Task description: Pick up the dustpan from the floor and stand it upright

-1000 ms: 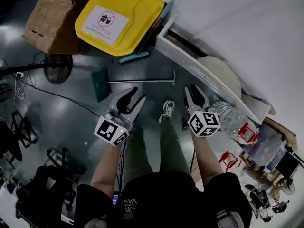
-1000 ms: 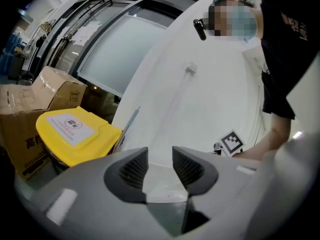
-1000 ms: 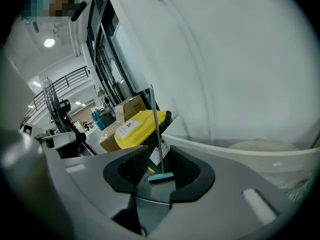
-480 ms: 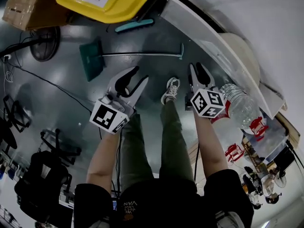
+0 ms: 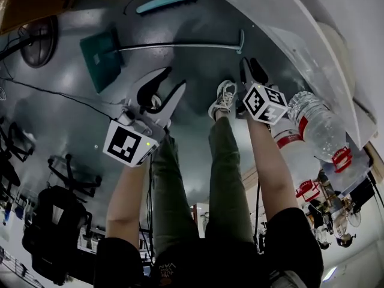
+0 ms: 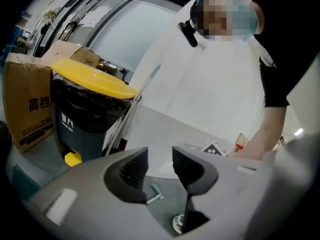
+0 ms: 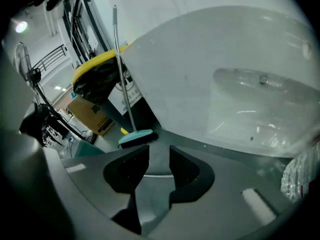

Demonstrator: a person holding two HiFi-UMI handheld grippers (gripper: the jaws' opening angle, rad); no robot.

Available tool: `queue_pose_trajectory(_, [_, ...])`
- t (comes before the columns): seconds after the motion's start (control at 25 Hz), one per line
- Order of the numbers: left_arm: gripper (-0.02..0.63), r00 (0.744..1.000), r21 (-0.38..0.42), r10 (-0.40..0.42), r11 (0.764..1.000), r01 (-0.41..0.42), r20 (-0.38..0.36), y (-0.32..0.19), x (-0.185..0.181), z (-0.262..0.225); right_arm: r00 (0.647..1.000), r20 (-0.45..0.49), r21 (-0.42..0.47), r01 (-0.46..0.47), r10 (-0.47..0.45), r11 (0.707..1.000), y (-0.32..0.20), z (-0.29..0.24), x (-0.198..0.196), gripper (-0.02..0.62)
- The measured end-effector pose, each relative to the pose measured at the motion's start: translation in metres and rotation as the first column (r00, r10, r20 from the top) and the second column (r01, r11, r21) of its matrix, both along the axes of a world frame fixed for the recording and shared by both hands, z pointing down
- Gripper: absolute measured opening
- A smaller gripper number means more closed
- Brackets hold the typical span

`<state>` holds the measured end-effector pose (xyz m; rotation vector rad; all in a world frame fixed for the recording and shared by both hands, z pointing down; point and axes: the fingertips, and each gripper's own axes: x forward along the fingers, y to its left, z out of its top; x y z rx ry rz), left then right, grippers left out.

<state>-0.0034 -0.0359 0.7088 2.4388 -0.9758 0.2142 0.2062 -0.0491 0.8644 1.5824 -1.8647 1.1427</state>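
Note:
The dustpan lies flat on the grey floor: its teal pan point(image 5: 99, 57) is at the left, and its thin metal handle point(image 5: 180, 45) runs right to a teal grip point(image 5: 241, 39). My left gripper point(image 5: 170, 86) hangs above the floor just below the handle's middle, jaws open and empty. In the left gripper view, the handle's grip end point(image 6: 155, 193) shows low between the open jaws point(image 6: 159, 168). My right gripper point(image 5: 252, 66) is near the handle's grip end, open with nothing between its fingers point(image 7: 158, 165).
A yellow-lidded black bin point(image 6: 90, 109) and a cardboard box point(image 6: 27, 109) stand beyond the dustpan. A teal broom point(image 7: 135, 137) leans by the bin. A white table edge point(image 5: 288, 47) and a water bottle point(image 5: 318, 128) are at the right. The person's shoe point(image 5: 223, 98) sits between the grippers.
Both grippers have dropped toward the floor. In the head view the dustpan looks nearer and the bin has slid out at the top edge. The jaws stayed open.

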Motion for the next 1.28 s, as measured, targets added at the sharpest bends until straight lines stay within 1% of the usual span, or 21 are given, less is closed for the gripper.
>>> queue_pose_trajectory(0.16, [0.158, 1.0, -0.038, -0.013, 0.999, 0.014, 0.015, 0.007, -0.007, 0.042, 1.0, -0.015, -0.062, -0.01, 0.009, 0.998, 0.012, 0.051, 0.003, 0.124])
queue_pose_trajectory(0.28, [0.16, 0.999, -0.064, -0.025, 0.998, 0.026, 0.022, 0.008, -0.013, 0.067, 0.999, -0.013, -0.091, -0.037, 0.036, 0.995, 0.018, 0.082, 0.007, 0.124])
queue_pose_trajectory(0.4, [0.159, 0.999, -0.076, -0.03, 0.997, 0.032, 0.025, 0.008, -0.014, 0.089, 0.997, -0.026, -0.111, -0.08, 0.078, 0.991, 0.023, 0.114, 0.021, 0.124])
queue_pose_trajectory(0.52, [0.159, 0.999, -0.076, -0.027, 0.997, 0.029, 0.024, 0.008, -0.009, 0.111, 0.995, -0.052, -0.136, -0.095, 0.088, 0.986, 0.029, 0.15, 0.035, 0.124])
queue_pose_trajectory(0.76, [0.16, 0.999, -0.088, 0.01, 0.996, -0.006, 0.037, 0.007, 0.002, 0.15, 0.994, -0.106, -0.183, -0.04, 0.02, 0.982, 0.029, 0.213, 0.053, 0.124])
queue_pose_trajectory(0.96, [0.159, 0.999, -0.154, 0.041, 0.987, -0.035, 0.034, 0.01, 0.015, 0.176, 0.989, -0.142, -0.223, 0.004, -0.037, 0.975, 0.019, 0.263, 0.063, 0.124])
queue_pose_trajectory(1.12, [0.16, 0.998, -0.138, 0.05, 0.989, -0.045, 0.036, 0.006, 0.021, 0.195, 0.982, -0.175, -0.241, 0.025, -0.069, 0.97, 0.008, 0.289, 0.066, 0.124])
queue_pose_trajectory(1.28, [0.16, 0.999, -0.147, 0.047, 0.988, -0.045, 0.012, -0.001, 0.033, 0.209, 0.961, -0.245, -0.258, 0.065, -0.13, 0.964, -0.005, 0.308, 0.075, 0.124])
